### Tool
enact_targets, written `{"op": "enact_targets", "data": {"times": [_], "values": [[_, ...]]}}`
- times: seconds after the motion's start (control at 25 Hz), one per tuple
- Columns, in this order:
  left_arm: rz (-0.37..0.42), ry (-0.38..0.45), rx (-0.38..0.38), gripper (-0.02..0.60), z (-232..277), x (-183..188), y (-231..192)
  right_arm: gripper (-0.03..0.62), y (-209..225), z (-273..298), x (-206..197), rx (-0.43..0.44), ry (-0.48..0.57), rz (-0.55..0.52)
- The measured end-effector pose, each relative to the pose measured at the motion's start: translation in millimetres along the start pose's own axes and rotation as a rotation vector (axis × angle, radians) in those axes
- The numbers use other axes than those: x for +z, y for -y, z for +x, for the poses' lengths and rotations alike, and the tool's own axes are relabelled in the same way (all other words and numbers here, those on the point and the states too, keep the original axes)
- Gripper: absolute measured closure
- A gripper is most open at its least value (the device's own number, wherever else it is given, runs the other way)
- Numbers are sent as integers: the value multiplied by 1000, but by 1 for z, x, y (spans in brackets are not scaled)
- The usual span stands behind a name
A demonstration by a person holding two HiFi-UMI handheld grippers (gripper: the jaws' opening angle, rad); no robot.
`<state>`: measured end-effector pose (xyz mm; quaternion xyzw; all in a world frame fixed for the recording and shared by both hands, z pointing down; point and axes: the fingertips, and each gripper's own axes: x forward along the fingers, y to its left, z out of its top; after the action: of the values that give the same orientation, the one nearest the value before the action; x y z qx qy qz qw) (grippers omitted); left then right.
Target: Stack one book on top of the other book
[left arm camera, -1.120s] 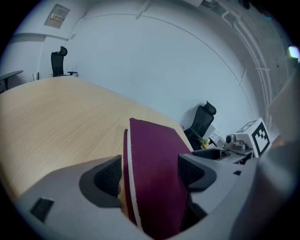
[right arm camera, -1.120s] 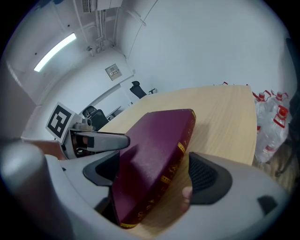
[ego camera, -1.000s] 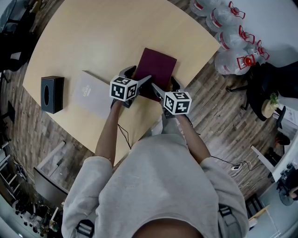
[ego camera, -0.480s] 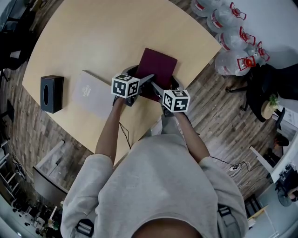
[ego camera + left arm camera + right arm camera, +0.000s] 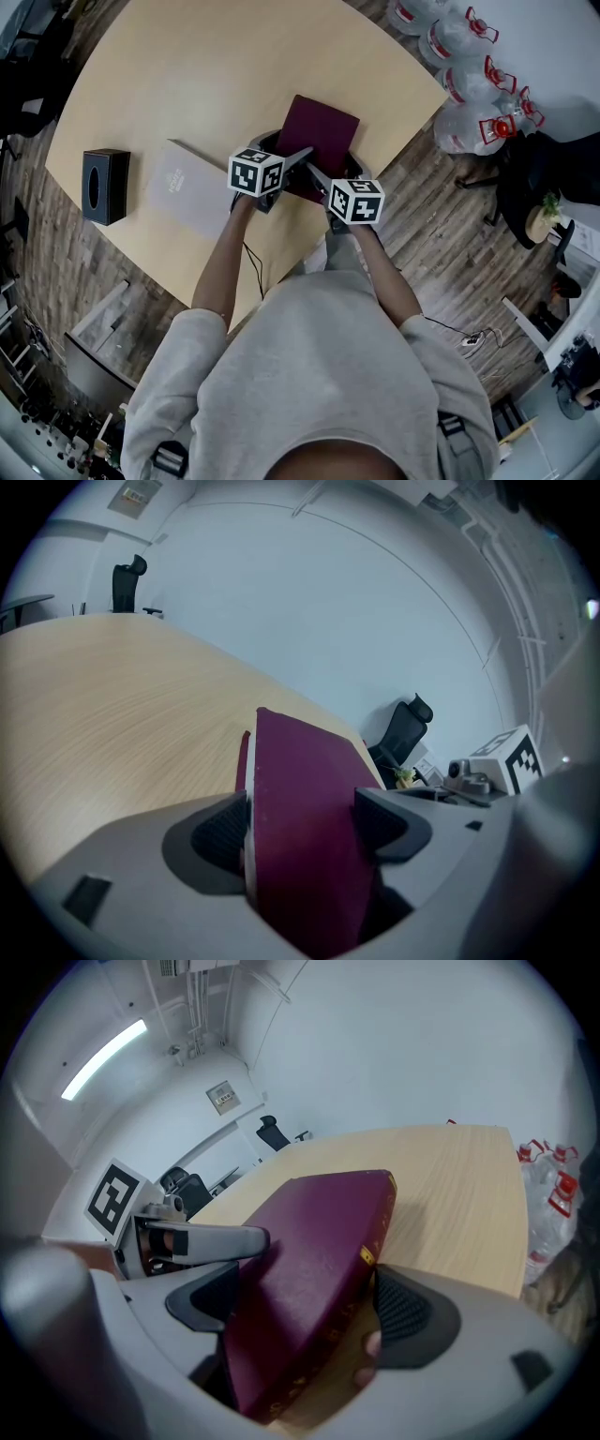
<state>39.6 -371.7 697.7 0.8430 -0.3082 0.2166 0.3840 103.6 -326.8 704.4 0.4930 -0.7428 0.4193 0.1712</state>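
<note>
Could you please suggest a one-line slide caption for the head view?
Left claw and right claw clamp the maroon book, with a grey book lying to its left on the wooden table.

No legible text anywhere, gilt marks on the spine of the maroon book [image 5: 309, 1269] too blurred to read; faint cover print on the pale grey book [image 5: 185, 187] illegible; wall notice [image 5: 223, 1097] unreadable

Office meeting room: large pale-wood conference table [image 5: 187, 84], black office chairs [image 5: 405, 731], water-cooler jugs [image 5: 464, 89], plank floor [image 5: 450, 253], white walls [image 5: 328, 602].
</note>
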Motion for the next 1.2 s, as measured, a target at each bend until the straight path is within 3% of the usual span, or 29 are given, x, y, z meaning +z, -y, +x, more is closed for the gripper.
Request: {"op": "enact_targets", "data": {"times": [0.44,1.2], "values": [[46,42,55,225,-11,8,7,152,-5,-7,7,13,54,-38],[103,199,117,235,-47,34,45,184,-20,-49,45,-46,252,-292]]}}
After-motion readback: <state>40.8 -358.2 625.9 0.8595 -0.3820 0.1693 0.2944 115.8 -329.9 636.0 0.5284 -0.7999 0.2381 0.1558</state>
